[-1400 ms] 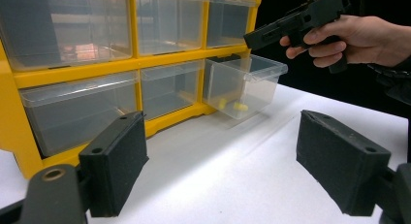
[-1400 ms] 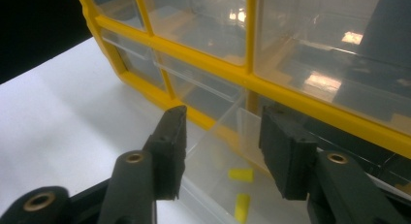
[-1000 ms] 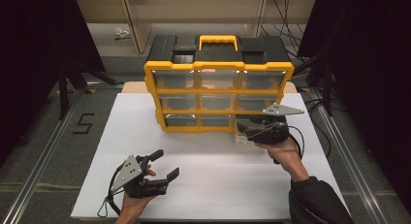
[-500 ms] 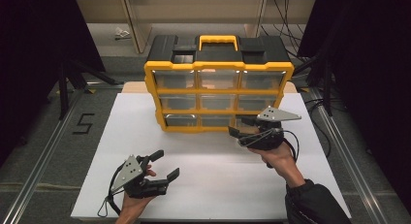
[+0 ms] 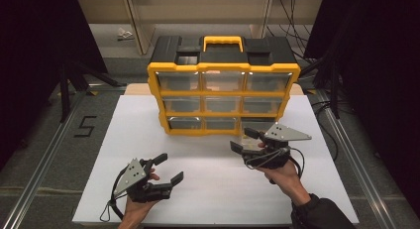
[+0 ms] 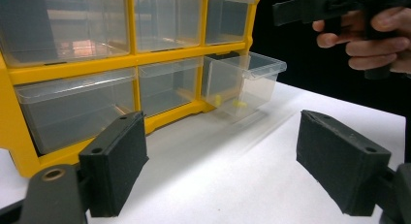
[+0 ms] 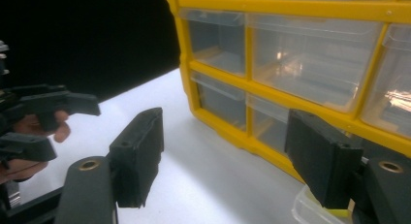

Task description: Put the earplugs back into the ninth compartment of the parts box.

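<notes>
A yellow and black organizer (image 5: 223, 70) with clear drawers stands at the back of the white table. Its bottom right drawer (image 6: 245, 81) is pulled partway out, and small yellow pieces (image 6: 228, 102) lie inside. My right gripper (image 5: 241, 139) hovers just in front of that drawer. Its jaws have just been opening and nothing is between them; in the right gripper view (image 7: 223, 166) they point at the organizer's lower rows. My left gripper (image 5: 171, 167) rests open near the table's front left, with nothing between its jaws (image 6: 218, 166).
The white table top (image 5: 213, 189) lies between the two grippers and the organizer. Metal rails (image 5: 44, 164) run along both sides of the table. A shelf unit stands on the floor behind the organizer, with dark surroundings left and right.
My right gripper has drawn back from the organizer's bottom right drawer toward the front edge, and its jaws stand wider. The left gripper has stayed where it was.
</notes>
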